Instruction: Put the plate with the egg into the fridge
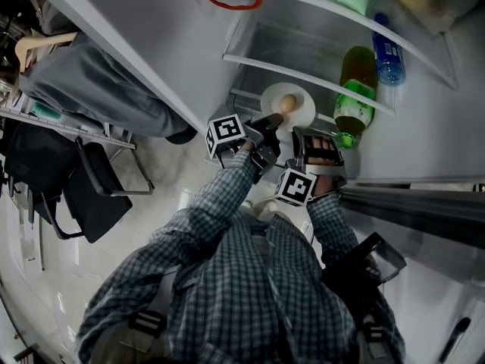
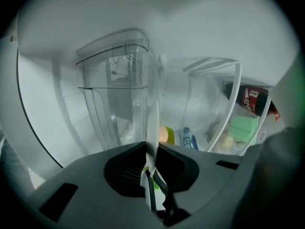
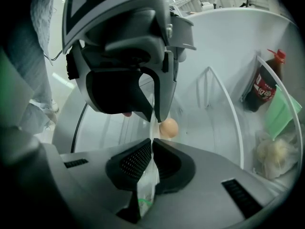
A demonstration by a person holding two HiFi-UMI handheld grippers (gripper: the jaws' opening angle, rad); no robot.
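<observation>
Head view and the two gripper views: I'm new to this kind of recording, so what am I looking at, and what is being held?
There is no robot here. A person in a checked shirt holds a hand-held claw in each hand. The head view comes from a camera on the person's head, looking down into an open fridge. Each gripper view comes from a camera riding on one claw, looking along its jaws. The left claw and the right claw are both shut on the rim of a white plate, which those views show edge-on. An egg lies on the plate. A green bottle stands in the fridge nearby.
</observation>
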